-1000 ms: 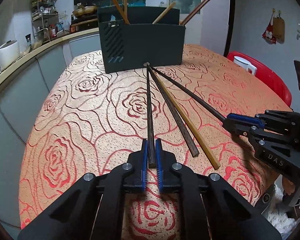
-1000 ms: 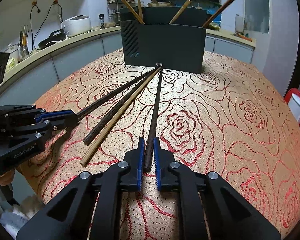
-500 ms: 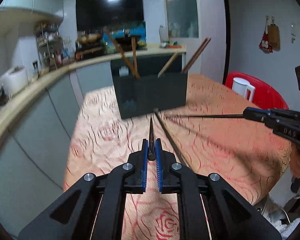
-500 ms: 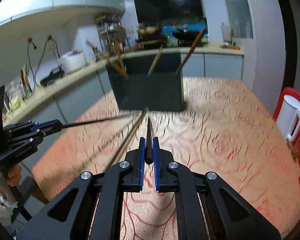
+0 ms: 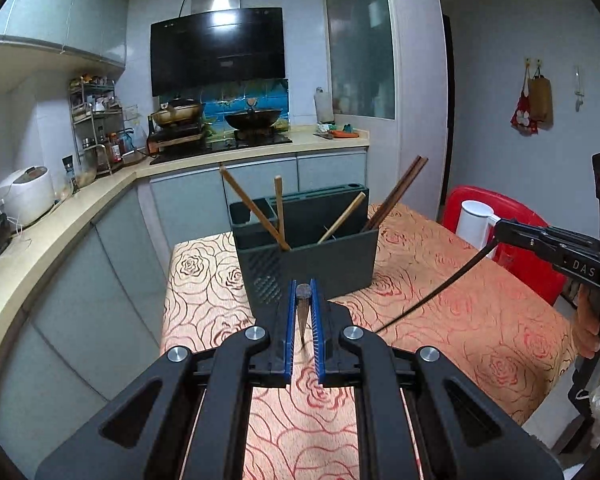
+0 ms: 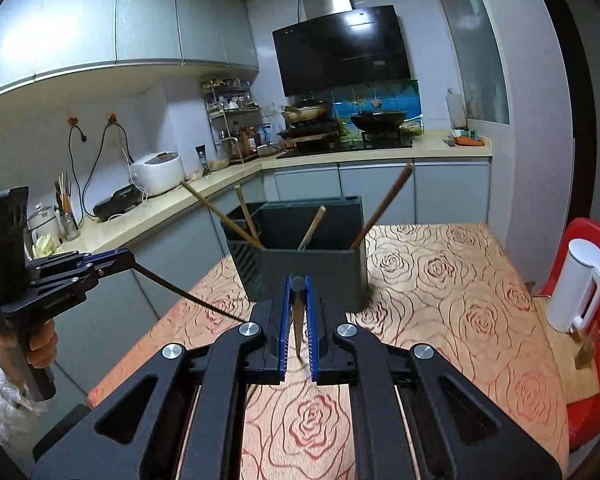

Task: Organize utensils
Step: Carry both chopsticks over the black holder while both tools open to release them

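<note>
A dark grey utensil holder [image 5: 308,258] stands on the rose-patterned table [image 5: 460,312] with several wooden chopsticks leaning in it; it also shows in the right wrist view [image 6: 312,268]. My left gripper [image 5: 304,292] is shut on a dark chopstick [image 5: 302,312], lifted off the table, tip pointing down. My right gripper [image 6: 297,280] is shut on another dark chopstick [image 6: 297,320], also lifted and hanging tip down. Each gripper shows in the other's view, the right one [image 5: 500,226] with its chopstick [image 5: 436,292], the left one [image 6: 130,258] with its chopstick [image 6: 188,294].
A white jug [image 6: 576,284] stands on a red stool [image 6: 596,240] right of the table. A kitchen counter [image 5: 60,224] with a rice cooker [image 5: 24,194] and stove runs along the left and back. The table's near edge is close below both grippers.
Both grippers have lifted their chopsticks off the table and risen. The chopsticks now hang tip down. The two chopsticks left lying on the table are out of sight.
</note>
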